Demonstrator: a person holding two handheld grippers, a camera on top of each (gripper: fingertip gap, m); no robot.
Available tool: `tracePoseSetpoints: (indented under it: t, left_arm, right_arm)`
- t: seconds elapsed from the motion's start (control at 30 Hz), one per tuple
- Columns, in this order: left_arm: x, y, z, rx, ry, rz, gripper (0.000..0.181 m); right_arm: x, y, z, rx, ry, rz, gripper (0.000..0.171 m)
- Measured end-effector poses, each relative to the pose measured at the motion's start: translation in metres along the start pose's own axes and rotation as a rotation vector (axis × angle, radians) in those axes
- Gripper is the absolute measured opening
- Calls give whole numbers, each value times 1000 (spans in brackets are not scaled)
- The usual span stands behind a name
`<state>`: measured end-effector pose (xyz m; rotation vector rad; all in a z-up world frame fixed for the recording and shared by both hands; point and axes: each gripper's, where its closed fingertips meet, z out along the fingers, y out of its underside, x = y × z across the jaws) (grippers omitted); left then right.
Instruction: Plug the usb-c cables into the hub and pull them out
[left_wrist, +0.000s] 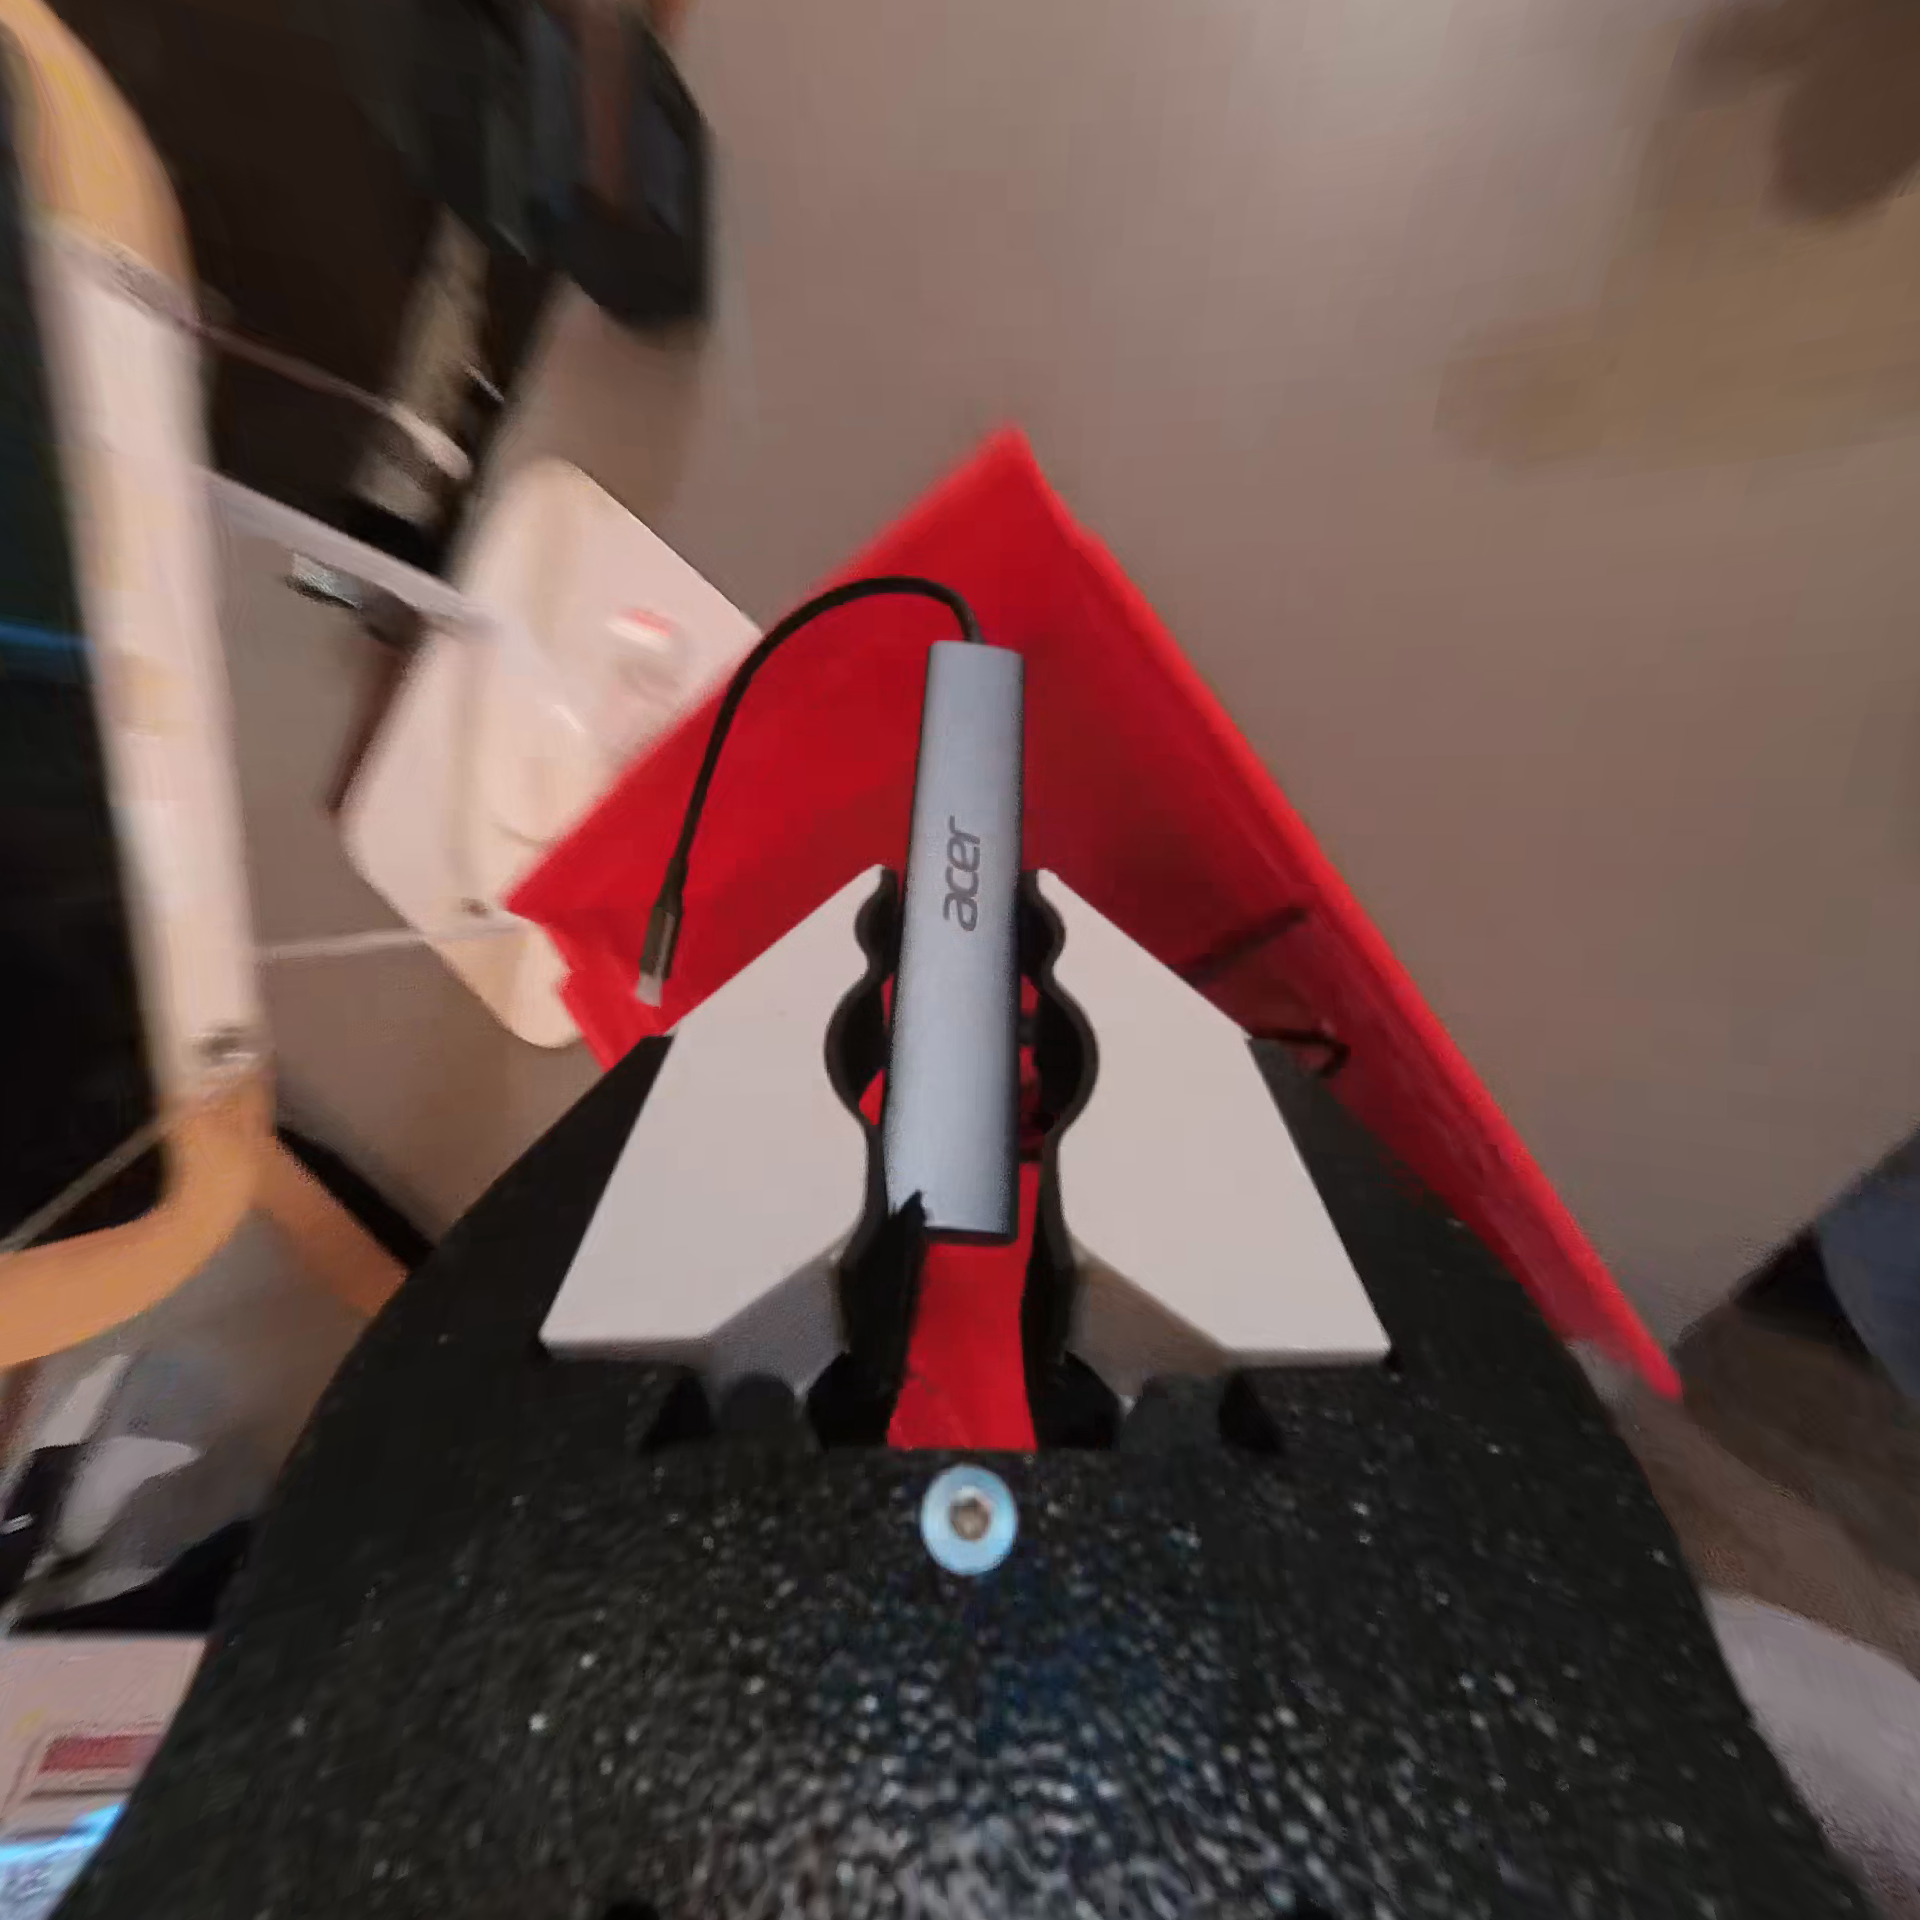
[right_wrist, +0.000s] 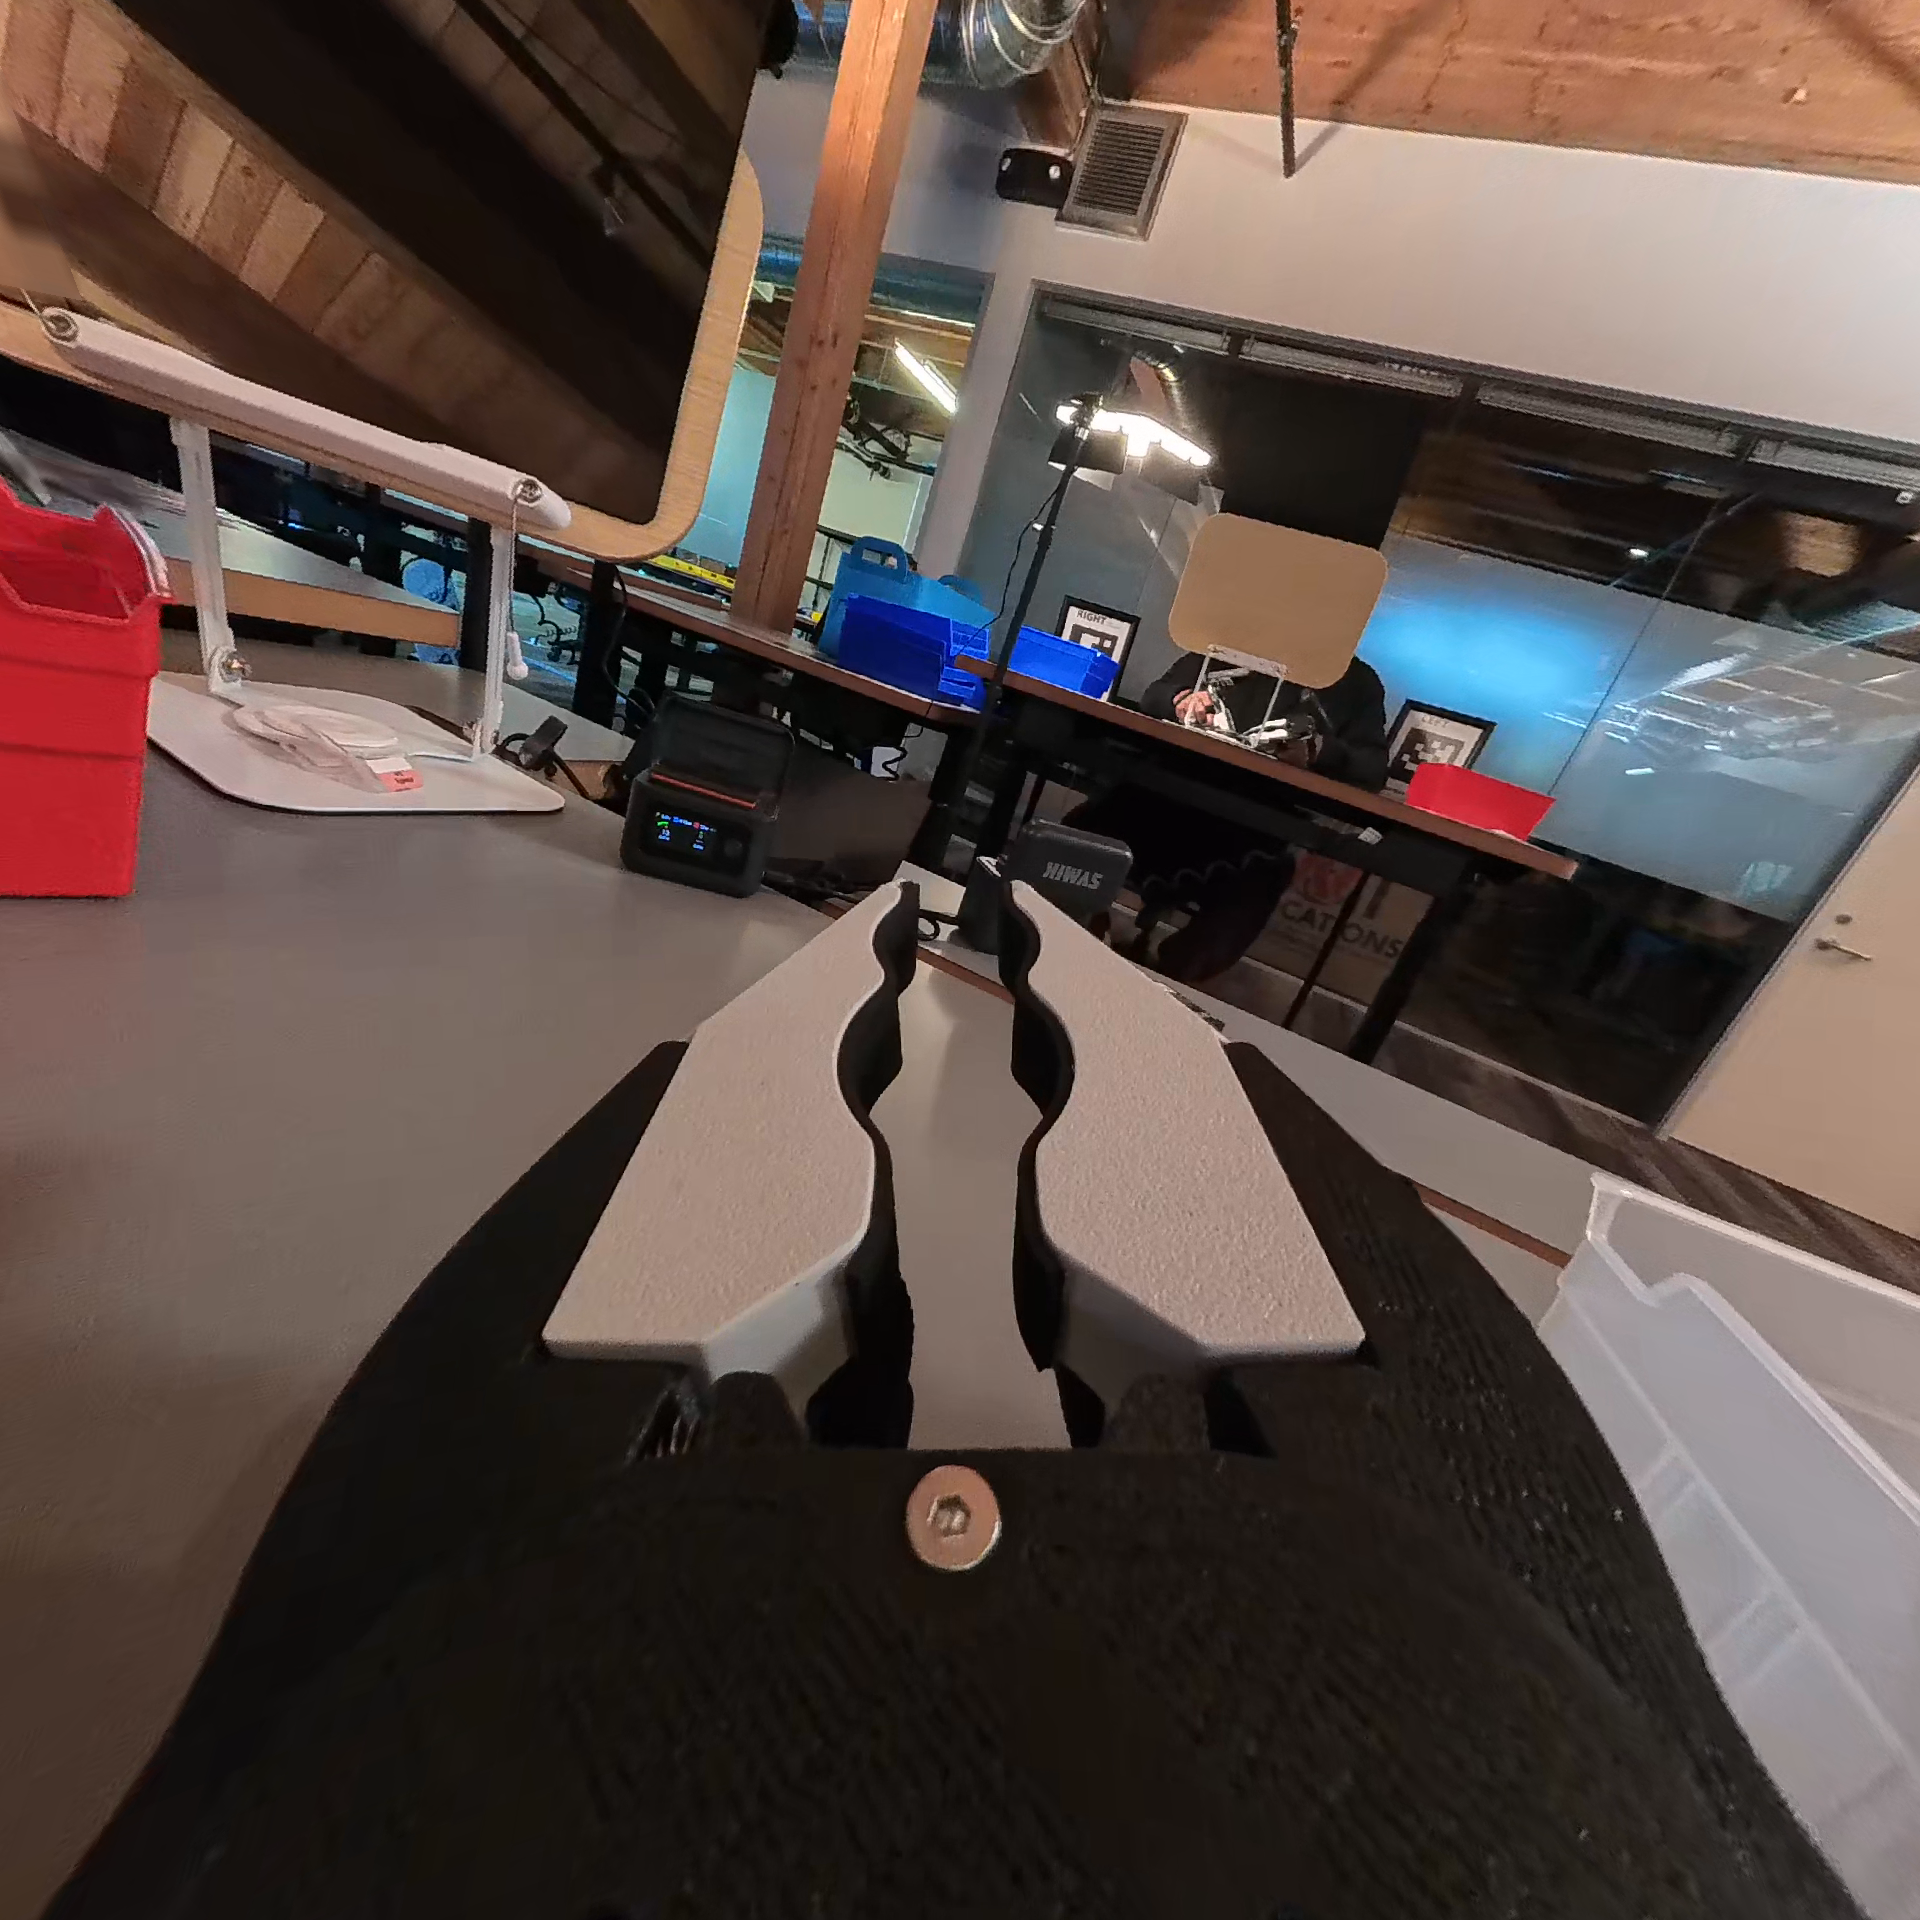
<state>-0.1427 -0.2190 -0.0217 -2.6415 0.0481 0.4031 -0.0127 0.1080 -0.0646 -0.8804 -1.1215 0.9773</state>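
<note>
Grey hub (left_wrist: 961, 935) sits clamped in the left gripper (left_wrist: 958, 894), centre frame, long axis running forward along the fingers, its short cable (left_wrist: 717, 748) looping down-left over the red bin (left_wrist: 1143, 790). Right gripper (right_wrist: 958, 914) is part-open and empty above the table (right_wrist: 312, 1039); no other cables in view.
</note>
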Motion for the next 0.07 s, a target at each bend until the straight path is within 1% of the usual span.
tracePoseSetpoints:
  t: [0.03, 0.07]
  left_arm:
    - [0, -17, -17, 90, -60, 3, 21]
    - [5, -36, -33, 184, -102, 5, 21]
  right_arm:
    - [0, 0, 0, -1, 0, -1, 14]
    - [0, 0, 1, -1, 0, -2, 13]
